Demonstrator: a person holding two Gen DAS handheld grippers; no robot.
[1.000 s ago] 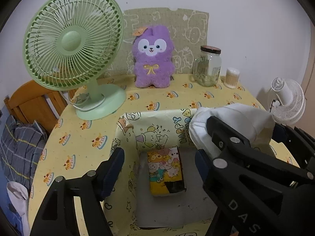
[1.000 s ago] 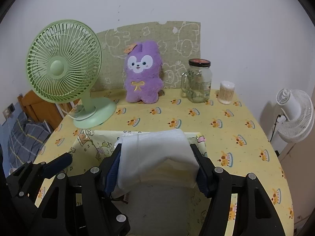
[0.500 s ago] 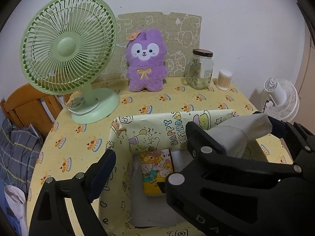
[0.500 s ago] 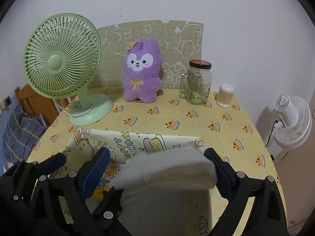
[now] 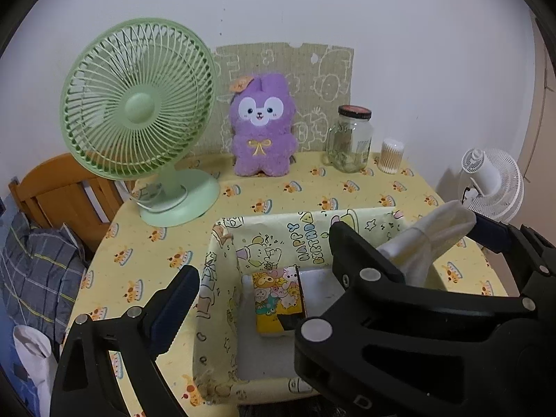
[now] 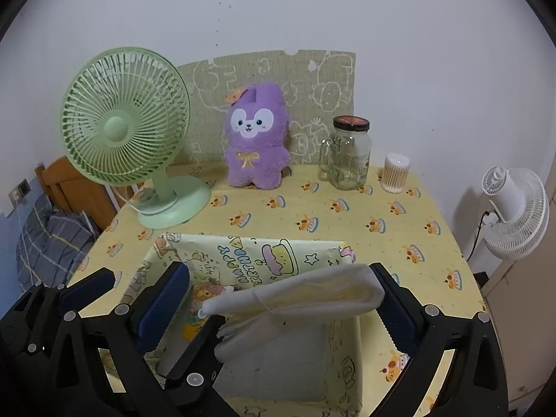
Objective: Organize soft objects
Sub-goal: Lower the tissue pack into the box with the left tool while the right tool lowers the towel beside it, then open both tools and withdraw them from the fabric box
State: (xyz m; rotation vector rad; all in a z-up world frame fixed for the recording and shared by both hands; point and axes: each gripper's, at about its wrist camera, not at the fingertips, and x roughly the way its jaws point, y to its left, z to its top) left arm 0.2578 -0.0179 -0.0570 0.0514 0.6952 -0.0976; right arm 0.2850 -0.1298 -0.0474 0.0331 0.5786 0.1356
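The right gripper (image 6: pixel 281 299) has just been opening its jaws and they now stand wide. The white folded cloth (image 6: pixel 299 299) lies between them; its right end is against the right pad, the left pad is apart from it. The left gripper (image 5: pixel 264 271) has its jaws wide too, just opened, around nothing. Under both is the yellow cartoon box (image 6: pixel 257 253) on the desk (image 6: pixel 347 208), with a small printed packet (image 5: pixel 278 299) inside. At 12 o'clock sits the purple plush rabbit (image 6: pixel 255 142), at 10 o'clock the green fan (image 6: pixel 125 132).
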